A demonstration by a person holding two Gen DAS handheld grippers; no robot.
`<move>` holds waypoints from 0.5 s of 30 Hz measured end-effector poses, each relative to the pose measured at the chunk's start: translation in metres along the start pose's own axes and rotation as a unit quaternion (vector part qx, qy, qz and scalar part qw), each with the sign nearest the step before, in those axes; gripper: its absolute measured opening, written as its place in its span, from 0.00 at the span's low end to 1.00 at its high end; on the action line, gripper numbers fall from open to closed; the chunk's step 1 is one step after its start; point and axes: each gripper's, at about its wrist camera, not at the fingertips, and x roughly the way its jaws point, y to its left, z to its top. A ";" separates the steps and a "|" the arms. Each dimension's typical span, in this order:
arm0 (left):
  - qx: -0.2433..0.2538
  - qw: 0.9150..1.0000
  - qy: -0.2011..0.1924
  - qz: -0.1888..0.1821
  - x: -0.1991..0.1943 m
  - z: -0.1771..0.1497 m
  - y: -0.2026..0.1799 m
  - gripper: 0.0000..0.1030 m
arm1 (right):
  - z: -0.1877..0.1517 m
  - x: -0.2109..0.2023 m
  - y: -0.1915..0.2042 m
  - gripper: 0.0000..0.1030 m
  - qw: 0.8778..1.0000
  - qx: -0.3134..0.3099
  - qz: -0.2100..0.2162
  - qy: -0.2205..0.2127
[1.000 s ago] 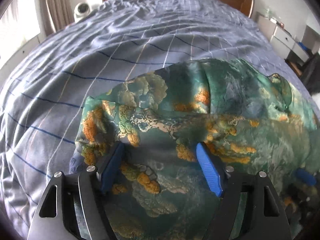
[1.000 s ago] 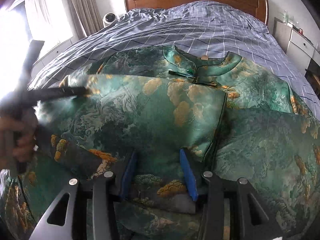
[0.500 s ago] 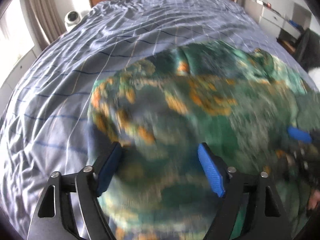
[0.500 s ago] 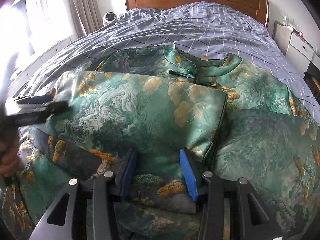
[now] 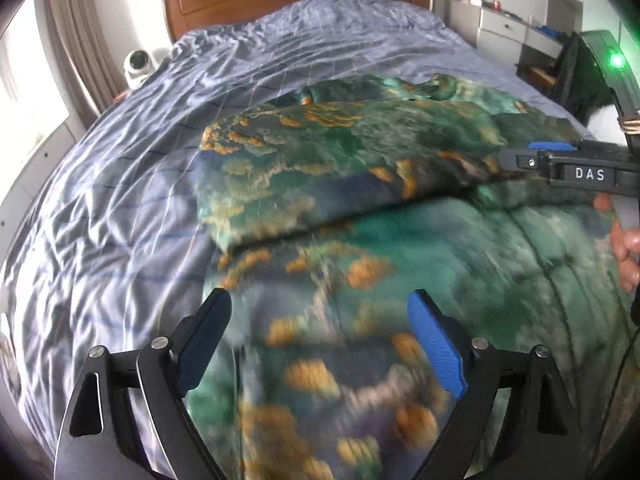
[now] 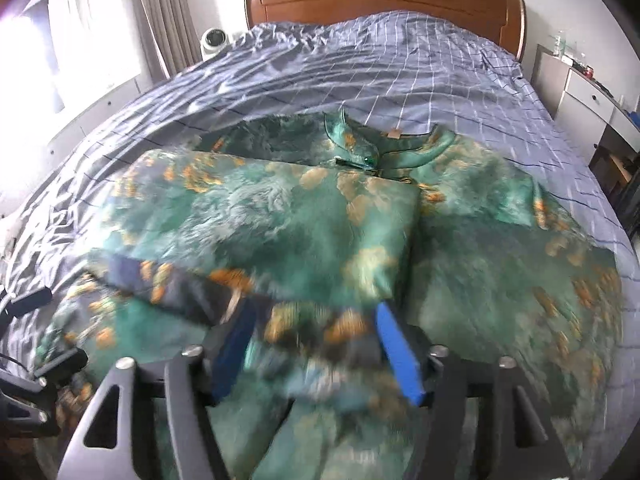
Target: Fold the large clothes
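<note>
Green brocade — the dress (image 6: 328, 240) — is spread on the bed (image 6: 400, 64), its hem flap doubled toward the collar (image 6: 360, 148). Left gripper (image 5: 320, 344) is spread above the cloth; right gripper (image 6: 316, 344) is spread astride the flap's near edge. Edges should be aligned before pressing.

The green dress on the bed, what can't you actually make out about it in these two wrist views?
- Green dress near hem: motion blur in the left wrist view hides its edges and print.
- Cloth between the right gripper fingers: blurred in the right wrist view, so a grip cannot be confirmed.
- Left gripper: fingers apart, but contact with the cloth is unclear.
- Dress's lower end: cut off by both bottom edges.
</note>
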 end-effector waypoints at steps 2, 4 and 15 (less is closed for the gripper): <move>-0.009 1.000 0.001 -0.008 -0.009 -0.009 -0.001 0.89 | -0.011 -0.016 -0.002 0.64 1.000 0.008 -0.001 -0.005; -0.013 1.000 0.002 -0.008 -0.015 -0.017 -0.003 0.89 | -0.026 -0.033 -0.004 0.66 1.000 0.017 -0.004 -0.008; -0.033 0.999 0.009 0.008 -0.030 -0.037 0.002 0.90 | -0.098 -0.107 -0.018 0.75 0.998 0.018 -0.045 -0.031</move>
